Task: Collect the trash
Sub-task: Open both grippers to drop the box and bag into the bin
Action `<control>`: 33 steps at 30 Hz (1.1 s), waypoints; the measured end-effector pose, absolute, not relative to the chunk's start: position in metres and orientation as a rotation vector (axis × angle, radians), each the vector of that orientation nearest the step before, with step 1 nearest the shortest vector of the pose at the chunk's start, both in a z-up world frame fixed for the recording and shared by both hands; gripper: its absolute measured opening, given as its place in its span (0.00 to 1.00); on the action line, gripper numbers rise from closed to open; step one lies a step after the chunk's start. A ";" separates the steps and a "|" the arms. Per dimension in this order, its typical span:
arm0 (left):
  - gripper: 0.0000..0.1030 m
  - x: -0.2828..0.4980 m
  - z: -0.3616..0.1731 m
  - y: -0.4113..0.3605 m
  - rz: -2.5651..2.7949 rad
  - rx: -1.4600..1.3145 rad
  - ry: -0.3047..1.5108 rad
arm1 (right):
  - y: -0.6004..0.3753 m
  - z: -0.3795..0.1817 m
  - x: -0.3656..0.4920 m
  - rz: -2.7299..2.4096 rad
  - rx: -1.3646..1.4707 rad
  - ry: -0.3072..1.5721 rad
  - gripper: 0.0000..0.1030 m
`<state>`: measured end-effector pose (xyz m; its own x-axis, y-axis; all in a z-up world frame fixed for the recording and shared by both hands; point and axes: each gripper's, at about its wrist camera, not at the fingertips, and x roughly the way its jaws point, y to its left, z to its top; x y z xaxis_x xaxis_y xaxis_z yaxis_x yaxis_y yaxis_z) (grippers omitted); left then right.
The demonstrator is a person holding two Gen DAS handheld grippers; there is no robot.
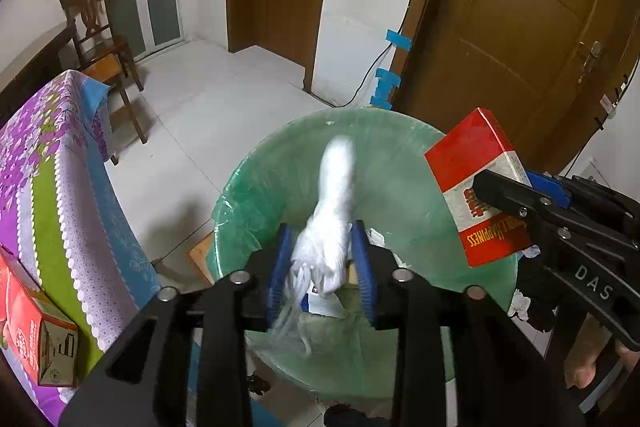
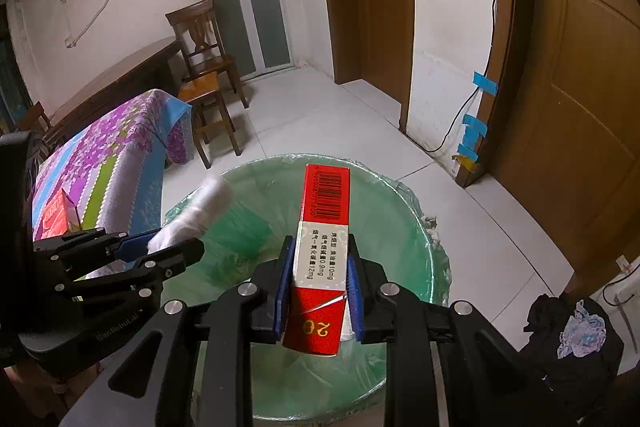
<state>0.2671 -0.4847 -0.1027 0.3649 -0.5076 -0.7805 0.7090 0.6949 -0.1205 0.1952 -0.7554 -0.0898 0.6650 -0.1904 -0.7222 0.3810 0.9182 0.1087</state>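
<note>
left gripper (image 1: 322,263) clamps a crumpled white plastic wrapper (image 1: 332,211) over the green-lined bin (image 1: 240,195). right gripper (image 2: 318,283) pinches a red cigarette box (image 2: 322,251) above the same bin, right of the wrapper.

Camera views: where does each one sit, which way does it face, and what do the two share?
Left wrist: on the left gripper, looking forward and down into the green-lined bin; own fingers pinch a white plastic wad; the right gripper enters from the right.
Right wrist: on the right gripper, also facing down over the bin; its fingers clamp a red cigarette box; the left gripper shows at left.
Shared: bin, both items, patterned tablecloth, chair, brown doors.
</note>
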 end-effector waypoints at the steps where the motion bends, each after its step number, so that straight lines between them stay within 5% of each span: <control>1: 0.34 0.268 -0.102 -0.485 -0.789 0.254 0.900 | -0.756 -0.090 0.194 -0.328 0.261 0.778 0.26; 7: 0.53 0.270 -0.104 -0.480 -0.770 0.250 0.893 | -0.758 -0.088 0.190 -0.335 0.274 0.758 0.50; 33: 0.62 0.260 -0.102 -0.471 -0.766 0.263 0.876 | -0.759 -0.081 0.160 -0.374 0.289 0.708 0.78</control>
<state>0.2600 -0.4712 -0.1018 0.3998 -0.4946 -0.7717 0.6987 0.7093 -0.0927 0.1605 -0.7585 -0.0810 0.6986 -0.2343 -0.6760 0.4266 0.8949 0.1307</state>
